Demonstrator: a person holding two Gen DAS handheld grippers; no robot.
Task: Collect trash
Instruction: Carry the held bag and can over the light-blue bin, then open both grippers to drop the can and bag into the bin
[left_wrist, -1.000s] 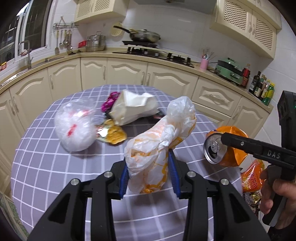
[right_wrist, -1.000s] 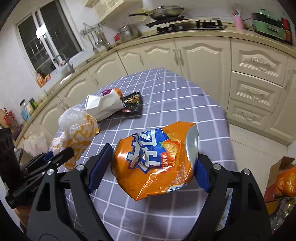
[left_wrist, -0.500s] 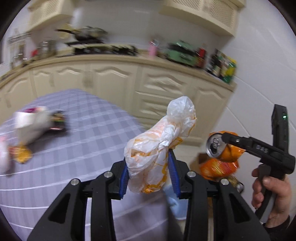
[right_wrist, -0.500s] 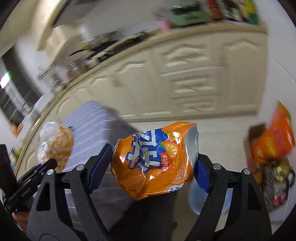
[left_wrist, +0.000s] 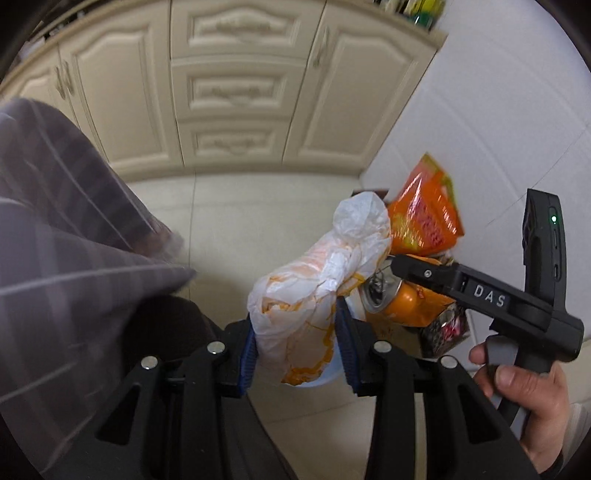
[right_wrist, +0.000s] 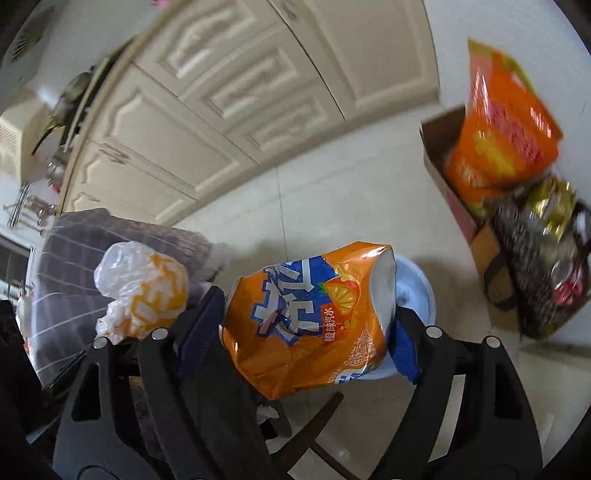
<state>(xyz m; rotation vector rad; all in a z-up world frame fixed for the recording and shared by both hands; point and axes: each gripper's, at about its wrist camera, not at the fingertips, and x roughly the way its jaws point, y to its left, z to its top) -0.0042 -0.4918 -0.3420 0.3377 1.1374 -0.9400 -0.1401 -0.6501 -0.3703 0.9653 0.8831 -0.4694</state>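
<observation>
1. Pinching a crumpled white-and-orange plastic bag (left_wrist: 314, 291), the left hand-held gripper (left_wrist: 297, 341) has both blue pads pressed into the bag's sides, and the bag bulges up past them towards 1 o'clock.
2. Seen from the right wrist, the right hand-held gripper (right_wrist: 308, 332) clamps a crushed orange-and-blue drink can (right_wrist: 306, 321) across its width, jaws spread wide around it, one blue pad on each side.
3. Seen from the left wrist, that can sits at 3 o'clock of the bag, close beside it, with a person's hand (left_wrist: 524, 398) around the black grip at 4 o'clock.
4. Both pieces of trash hang above the pale tiled floor (left_wrist: 236, 221), off the edge of the grey checked cloth-covered surface (left_wrist: 55, 258), which lies at 9 o'clock.
5. A round pale-blue bin (right_wrist: 415, 291) shows directly behind the can.
6. An open cardboard box (right_wrist: 439, 155) at 2 o'clock holds a shiny orange snack packet (right_wrist: 498, 140) and other wrappers, too blurred to tell apart.
7. Cream panelled kitchen cabinets (left_wrist: 236, 88) fill 12 o'clock.
</observation>
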